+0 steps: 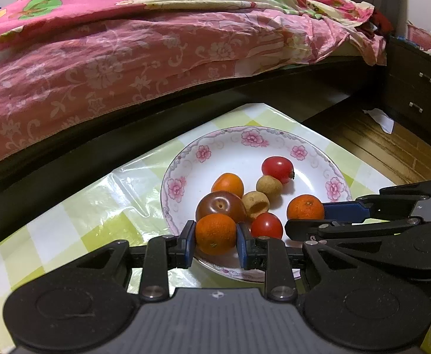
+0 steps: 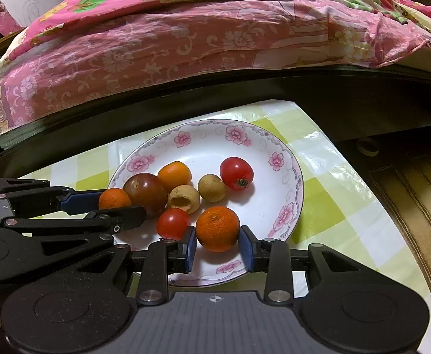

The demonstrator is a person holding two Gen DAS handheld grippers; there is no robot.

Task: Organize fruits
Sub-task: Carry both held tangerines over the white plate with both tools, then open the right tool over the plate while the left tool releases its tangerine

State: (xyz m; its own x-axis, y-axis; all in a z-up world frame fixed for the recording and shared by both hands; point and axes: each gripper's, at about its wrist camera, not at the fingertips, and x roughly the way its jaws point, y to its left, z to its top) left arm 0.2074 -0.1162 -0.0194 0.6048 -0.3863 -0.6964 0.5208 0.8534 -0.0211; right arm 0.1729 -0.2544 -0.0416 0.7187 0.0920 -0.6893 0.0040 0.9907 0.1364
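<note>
A bed draped in a pink floral cover (image 1: 132, 67) is seen behind a table spread with a green-and-white checked cloth (image 1: 76, 215). On the cloth a white plate with a pink flower rim (image 1: 183, 159) is set, and all the fruit in view is gathered in it: two mandarins, a smaller smooth orange fruit (image 1: 228, 184), a brown-red tomato (image 1: 220, 206), two red cherry tomatoes (image 1: 277, 168) and two tan longan-like fruits, one of them hollowed (image 1: 256, 203).

The left gripper (image 1: 216, 240) is closed on the mandarin at the plate's near-left edge (image 1: 215, 233); both blue pads are pressed against its sides. The right gripper (image 2: 218, 243) is placed around the other mandarin (image 2: 217, 228), near the plate's right side. Its left pad is seen touching the peel, while a thin gap seems to be left at the right pad, so a firm hold is not shown; the jaws are barely parted beyond the fruit's width.

It cannot be told for certain whether the mandarins are being set down or picked up. If they are being placed, each fruit is best released only once it is resting on the plate, and the jaws opened slowly so that it is not rolled. The right gripper's left finger is close to a cherry tomato (image 2: 172, 224), so the withdrawal should be made straight back. The brown tomato is just behind the left mandarin and should not be nudged.
</note>
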